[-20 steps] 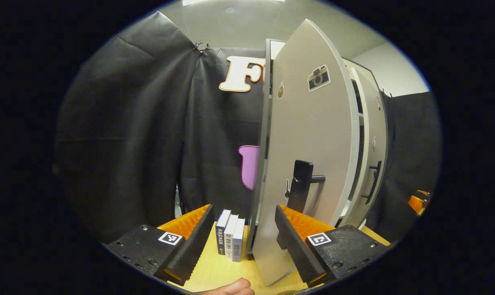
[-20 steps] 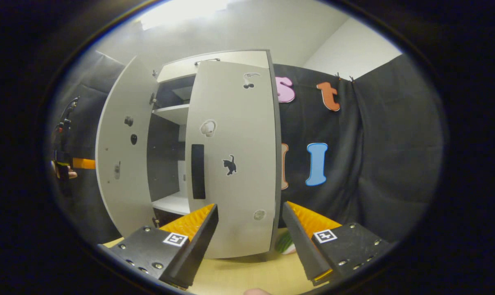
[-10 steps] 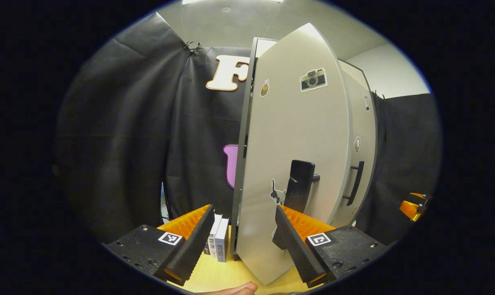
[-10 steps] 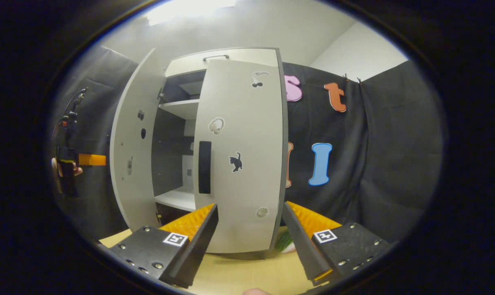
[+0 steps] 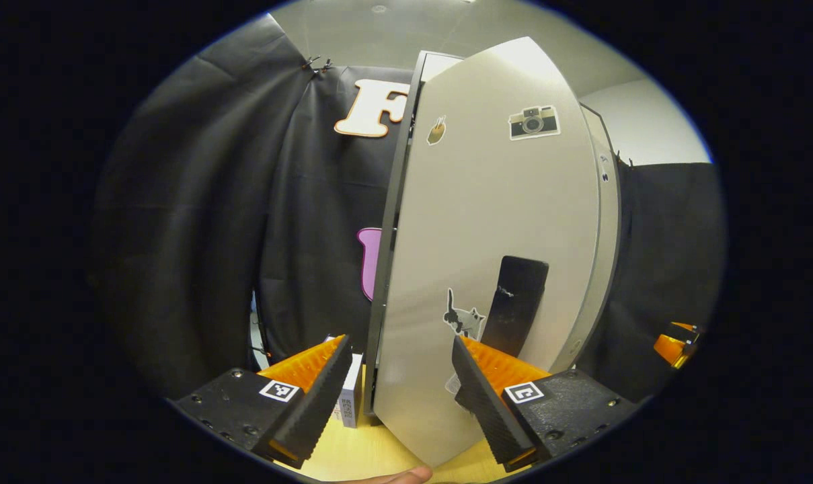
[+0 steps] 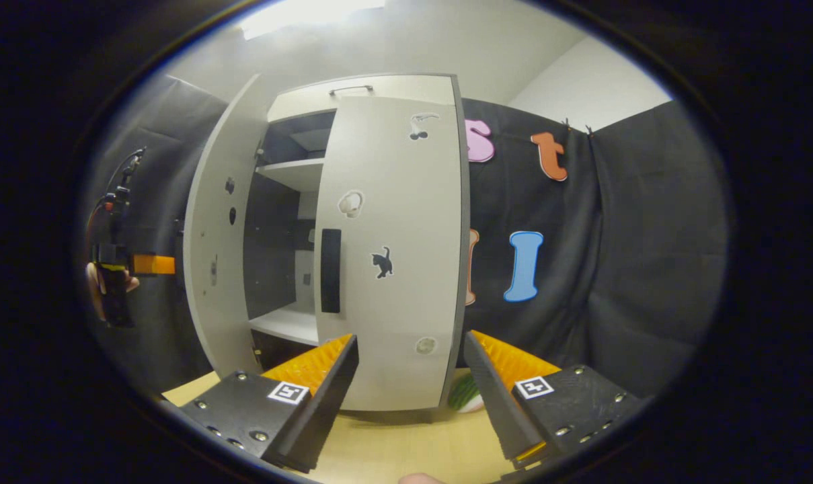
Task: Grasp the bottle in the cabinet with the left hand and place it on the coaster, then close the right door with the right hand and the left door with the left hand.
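- Left gripper (image 5: 401,376) spread wide, empty, straddling the left door's (image 5: 487,222) lower edge; right finger (image 5: 487,376) against the outer face below the handle (image 5: 514,306), likely to swing it shut.
- Right gripper (image 6: 411,376) also spread and empty, facing the right door (image 6: 393,255), which looks shut or nearly so, so probably done there.
- Left door ajar in the right gripper view; shelves (image 6: 292,171) visible in the gap, bare where seen.
- Bottle and coaster: can't place either; presumably already set down.
- Boxes (image 5: 349,400) standing beside the cabinet (image 6: 359,87) on the table (image 6: 406,450), clear of the door's path.
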The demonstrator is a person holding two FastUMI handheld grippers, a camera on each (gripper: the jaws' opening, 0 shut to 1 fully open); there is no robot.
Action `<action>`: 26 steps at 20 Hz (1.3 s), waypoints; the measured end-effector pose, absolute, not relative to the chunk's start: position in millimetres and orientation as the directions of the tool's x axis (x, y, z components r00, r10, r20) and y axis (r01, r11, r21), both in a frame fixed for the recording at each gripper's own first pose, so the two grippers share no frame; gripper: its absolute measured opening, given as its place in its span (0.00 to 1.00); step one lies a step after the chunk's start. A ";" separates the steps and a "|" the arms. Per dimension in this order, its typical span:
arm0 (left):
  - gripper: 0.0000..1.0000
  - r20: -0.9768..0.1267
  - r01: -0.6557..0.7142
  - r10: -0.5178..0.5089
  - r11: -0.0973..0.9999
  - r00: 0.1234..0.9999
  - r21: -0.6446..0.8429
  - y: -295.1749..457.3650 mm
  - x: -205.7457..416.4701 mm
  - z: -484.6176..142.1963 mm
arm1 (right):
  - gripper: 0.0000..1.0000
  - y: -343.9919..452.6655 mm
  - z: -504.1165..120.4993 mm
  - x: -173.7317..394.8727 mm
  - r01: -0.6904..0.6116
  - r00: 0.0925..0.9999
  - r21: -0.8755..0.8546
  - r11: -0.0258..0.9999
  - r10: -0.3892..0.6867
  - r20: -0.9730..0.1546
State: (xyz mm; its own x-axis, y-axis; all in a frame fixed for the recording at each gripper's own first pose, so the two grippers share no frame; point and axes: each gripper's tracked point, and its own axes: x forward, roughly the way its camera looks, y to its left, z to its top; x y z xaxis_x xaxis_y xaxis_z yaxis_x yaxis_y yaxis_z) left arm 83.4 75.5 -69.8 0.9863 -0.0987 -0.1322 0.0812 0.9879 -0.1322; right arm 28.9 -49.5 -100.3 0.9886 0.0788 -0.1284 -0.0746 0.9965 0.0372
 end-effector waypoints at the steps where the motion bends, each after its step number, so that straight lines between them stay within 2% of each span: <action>1: 0.95 -0.128 0.090 -0.107 0.988 0.986 -0.128 70.2 85.2 -68.7 | 0.96 -49.3 -97.4 29.6 -0.081 0.988 0.032 0.996 0.085 -0.129; 2: 0.95 -0.127 0.104 -0.120 0.986 0.985 -0.130 62.2 86.7 -69.5 | 0.96 -50.4 -95.5 29.2 -0.088 0.988 0.021 0.996 0.090 -0.126; 3: 0.91 -0.129 0.116 -0.134 0.984 0.983 -0.135 55.6 87.9 -70.7 | 0.96 -52.1 -92.0 30.7 -0.090 0.988 0.012 0.996 0.091 -0.125; 4: 0.95 -0.132 0.134 -0.153 0.981 0.979 -0.143 46.6 88.2 -72.7 | 0.96 -56.4 -90.0 30.9 -0.087 0.988 0.004 0.996 0.087 -0.124; 5: 0.91 -0.134 0.152 -0.172 0.977 0.976 -0.149 38.7 88.0 -73.4 | 0.96 -59.4 -88.6 31.6 -0.083 0.989 0.001 0.997 0.083 -0.125; 6: 0.95 -0.135 0.160 -0.181 0.975 0.974 -0.151 33.0 87.5 -73.5 | 0.96 -63.0 -87.9 30.4 -0.078 0.989 0.001 0.997 0.077 -0.125; 7: 0.95 -0.134 0.164 -0.183 0.976 0.974 -0.144 29.5 86.1 -72.8 | 0.96 -66.6 -86.1 29.8 -0.073 0.990 0.005 0.997 0.073 -0.124; 13: 0.95 -0.117 0.145 -0.162 0.979 0.980 -0.141 27.1 69.0 -64.0 | 0.96 -73.8 -81.4 11.3 -0.070 0.991 0.016 0.997 0.072 -0.112; 14: 0.91 -0.117 0.141 -0.158 0.980 0.980 -0.139 26.1 63.9 -62.9 | 0.96 -72.8 -81.0 7.6 -0.075 0.991 0.019 0.997 0.076 -0.110; 16: 0.91 -0.121 0.136 -0.151 0.983 0.981 -0.124 25.0 50.3 -61.5 | 0.96 -70.3 -77.5 -0.8 -0.081 0.991 0.027 0.996 0.084 -0.105; 17: 0.95 -0.122 0.131 -0.144 0.985 0.982 -0.110 24.7 43.9 -60.3 | 0.96 -67.4 -74.9 -5.9 -0.088 0.991 0.032 0.996 0.091 -0.099; 21: 0.95 -0.107 0.077 -0.081 0.996 0.991 -0.041 28.1 15.5 -53.2 | 0.92 -54.0 -65.0 -26.4 -0.129 0.988 0.046 0.991 0.133 -0.075; 22: 0.95 -0.100 0.086 -0.088 0.996 0.991 -0.022 23.0 9.4 -51.2 | 0.96 -51.3 -64.8 -32.2 -0.137 0.988 0.047 0.989 0.140 -0.071; 24: 0.95 -0.052 0.069 -0.069 0.998 0.996 0.000 21.3 -0.3 -37.1 | 0.96 -47.2 -61.4 -39.8 -0.141 0.987 0.049 0.989 0.144 -0.068; 25: 0.94 -0.035 0.070 -0.070 0.998 0.997 -0.001 18.0 -4.3 -31.2 | 0.91 -45.1 -57.7 -43.2 -0.139 0.988 0.053 0.989 0.142 -0.062; 26: 0.97 -0.023 0.075 -0.075 0.997 0.997 -0.002 13.4 -7.3 -27.0 | 0.96 -42.4 -52.9 -46.5 -0.138 0.989 0.058 0.989 0.141 -0.054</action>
